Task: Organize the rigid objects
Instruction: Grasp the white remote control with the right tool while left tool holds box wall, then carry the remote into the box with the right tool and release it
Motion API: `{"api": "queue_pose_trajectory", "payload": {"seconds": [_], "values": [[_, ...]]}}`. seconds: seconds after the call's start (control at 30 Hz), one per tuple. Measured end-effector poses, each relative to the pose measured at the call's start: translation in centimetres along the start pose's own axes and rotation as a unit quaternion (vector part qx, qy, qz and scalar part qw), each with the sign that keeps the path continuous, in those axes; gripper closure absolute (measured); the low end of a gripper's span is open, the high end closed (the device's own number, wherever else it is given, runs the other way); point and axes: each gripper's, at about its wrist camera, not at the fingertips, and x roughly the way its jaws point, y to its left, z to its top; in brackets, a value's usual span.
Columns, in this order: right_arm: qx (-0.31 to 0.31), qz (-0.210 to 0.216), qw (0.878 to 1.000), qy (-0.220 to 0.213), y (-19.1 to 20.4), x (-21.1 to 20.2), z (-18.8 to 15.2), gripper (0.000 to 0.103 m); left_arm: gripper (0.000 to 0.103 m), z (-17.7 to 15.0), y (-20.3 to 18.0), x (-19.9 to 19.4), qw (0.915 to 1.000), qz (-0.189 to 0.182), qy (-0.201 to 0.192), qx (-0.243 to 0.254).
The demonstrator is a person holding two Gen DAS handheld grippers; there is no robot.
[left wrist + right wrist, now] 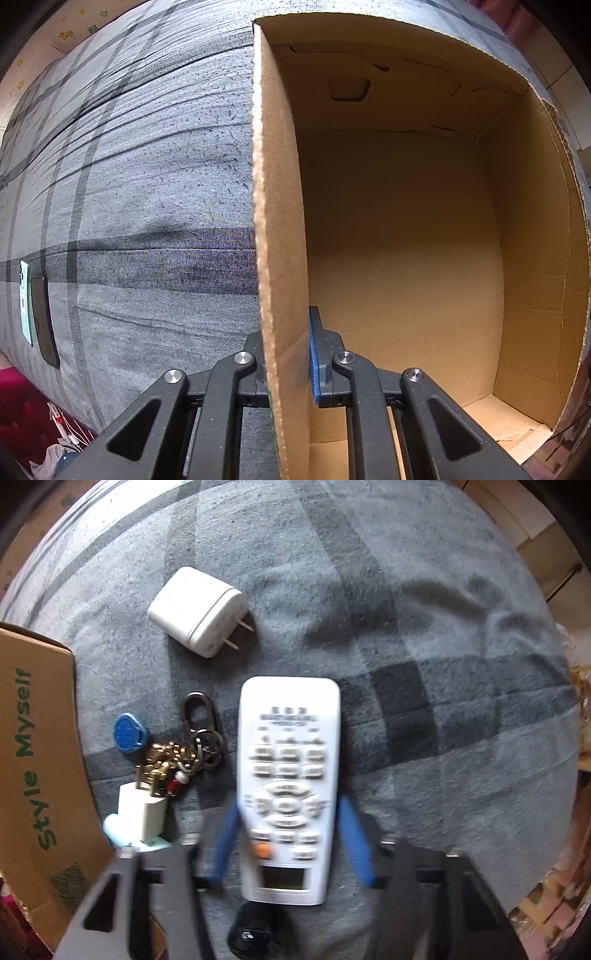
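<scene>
My left gripper (286,332) points down and is shut on the left wall of an open cardboard box (258,147): one blue pad lies against the inside and the other finger sits outside. The box's inside looks bare. In the right wrist view a white remote control (288,775) lies face up on the grey plaid bedcover. My right gripper (290,805) straddles its lower half, and the blue pads (354,842) meet its two long sides. That view is blurred.
Left of the remote lie a white charger (197,611), a key bunch (184,753) with a blue tag (127,733), and a small white plug (142,812). A black round object (251,934) sits under the gripper. The box (33,738) reads "Style Myself". A dark phone (44,317) lies far left.
</scene>
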Motion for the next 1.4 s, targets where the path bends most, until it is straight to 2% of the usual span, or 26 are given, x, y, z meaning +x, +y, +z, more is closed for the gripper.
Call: {"api": "queue_pose_trajectory", "payload": {"seconds": [0.13, 0.17, 0.33, 0.7, 1.13, 1.4], "values": [[0.006, -0.001, 1.000, -0.006, -0.1, 0.0, -0.3, 0.054, 0.089, -0.1, 0.3, 0.1, 1.0000, 0.000, 0.000, -0.004], [0.008, -0.001, 1.000, -0.007, -0.2, -0.1, -0.4, 0.054, 0.089, -0.1, 0.3, 0.1, 0.9999, -0.009, 0.013, 0.001], [0.006, -0.004, 1.000, -0.009, 1.6, -1.4, -0.7, 0.054, 0.089, -0.4, 0.2, -0.1, 0.9999, -0.006, 0.006, 0.009], [0.004, -0.008, 0.999, -0.034, 2.4, -5.3, -2.3, 0.054, 0.090, -0.8, -0.9, -0.3, 0.9997, 0.000, -0.001, 0.024], [-0.017, -0.015, 0.998, -0.056, 4.3, -8.4, -4.0, 0.054, 0.089, -0.6, -0.7, -1.2, 0.9995, -0.008, -0.003, 0.029], [-0.039, -0.004, 0.996, -0.078, 6.5, -11.9, -4.9, 0.054, 0.089, -0.7, -0.3, -1.4, 0.9994, -0.014, -0.007, 0.029]]}}
